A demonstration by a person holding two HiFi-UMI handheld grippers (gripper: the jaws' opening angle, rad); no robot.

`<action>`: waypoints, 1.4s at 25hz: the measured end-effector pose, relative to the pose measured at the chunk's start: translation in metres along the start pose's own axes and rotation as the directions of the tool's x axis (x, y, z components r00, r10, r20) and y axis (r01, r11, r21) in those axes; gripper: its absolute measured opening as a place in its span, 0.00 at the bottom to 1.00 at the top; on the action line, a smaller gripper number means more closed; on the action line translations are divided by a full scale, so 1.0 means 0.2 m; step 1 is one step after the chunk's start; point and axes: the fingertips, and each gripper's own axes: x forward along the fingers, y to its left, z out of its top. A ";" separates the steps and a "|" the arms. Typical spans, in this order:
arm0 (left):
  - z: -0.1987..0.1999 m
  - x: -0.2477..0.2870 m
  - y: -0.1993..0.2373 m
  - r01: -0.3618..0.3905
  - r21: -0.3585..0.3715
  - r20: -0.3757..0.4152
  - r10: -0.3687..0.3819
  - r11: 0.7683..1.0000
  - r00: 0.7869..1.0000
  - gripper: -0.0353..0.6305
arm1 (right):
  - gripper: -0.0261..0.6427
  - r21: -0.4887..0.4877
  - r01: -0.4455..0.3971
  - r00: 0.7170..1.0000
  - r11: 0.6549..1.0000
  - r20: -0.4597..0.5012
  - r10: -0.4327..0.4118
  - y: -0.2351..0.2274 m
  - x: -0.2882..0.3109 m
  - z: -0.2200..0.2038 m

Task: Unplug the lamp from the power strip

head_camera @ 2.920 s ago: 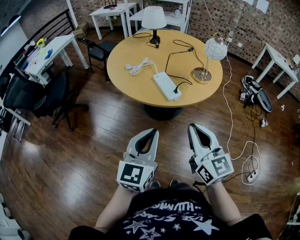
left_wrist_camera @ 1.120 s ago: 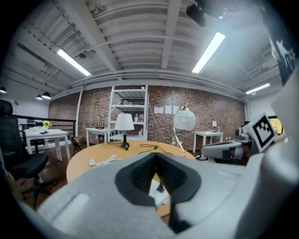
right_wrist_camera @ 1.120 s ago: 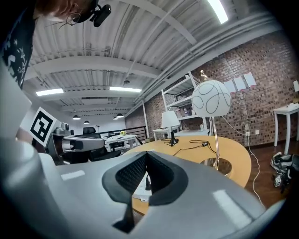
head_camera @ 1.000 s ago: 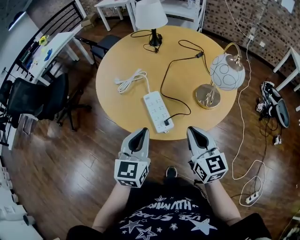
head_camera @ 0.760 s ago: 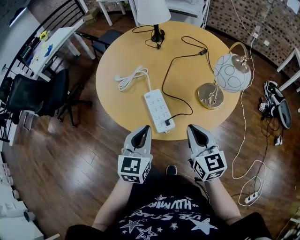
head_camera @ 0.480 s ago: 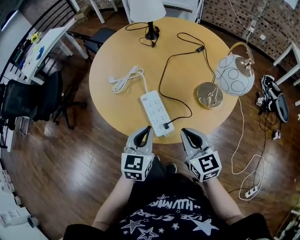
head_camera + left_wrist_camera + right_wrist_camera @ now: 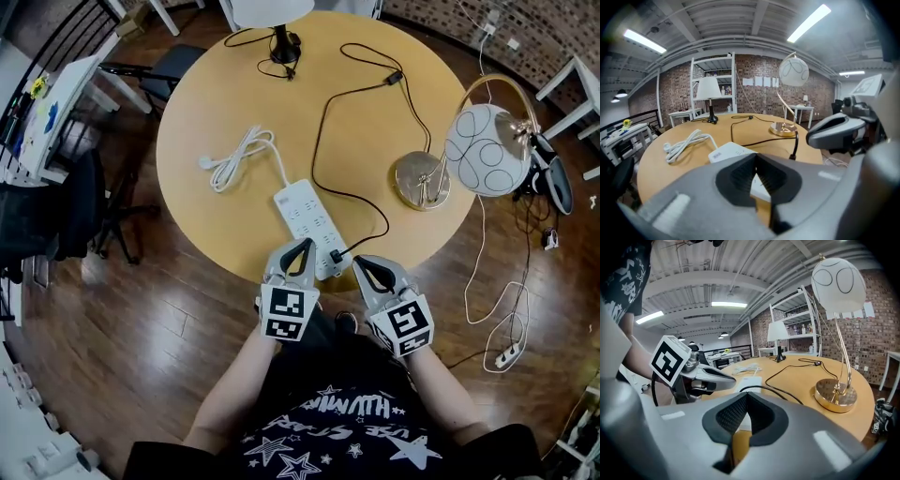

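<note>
shirt (image 7: 349, 427): black, white stars, lettering possibly mirrored | fingers (image 7: 825, 441): grey, black pads (image 7: 725, 420)

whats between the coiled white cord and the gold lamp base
The white power strip and the black cord plugged into it; the head view shows both.

Power strip (image 7: 305, 211) end — behind left hand-held gripper (image 7: 302, 247).

left hand-held gripper (image 7: 301, 244) closed, right hand-held gripper (image 7: 360, 263) closed, both empty
</note>
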 end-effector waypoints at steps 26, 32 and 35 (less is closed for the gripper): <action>-0.15 0.14 -0.06 0.124 0.145 -0.167 -0.100 0.982 0.981 0.06 | 0.24 -0.019 -0.034 0.986 0.999 -0.163 0.031 0.11 0.16 -0.16; -0.15 0.15 -0.07 0.133 0.162 -0.170 -0.105 0.978 0.980 0.06 | 0.23 -0.077 0.026 0.979 0.997 -0.198 -0.041 0.09 0.24 -0.14; -0.15 0.14 -0.07 0.129 0.162 -0.162 -0.103 0.978 0.981 0.06 | 0.16 -0.114 0.046 0.973 0.992 -0.221 -0.070 0.09 0.26 -0.14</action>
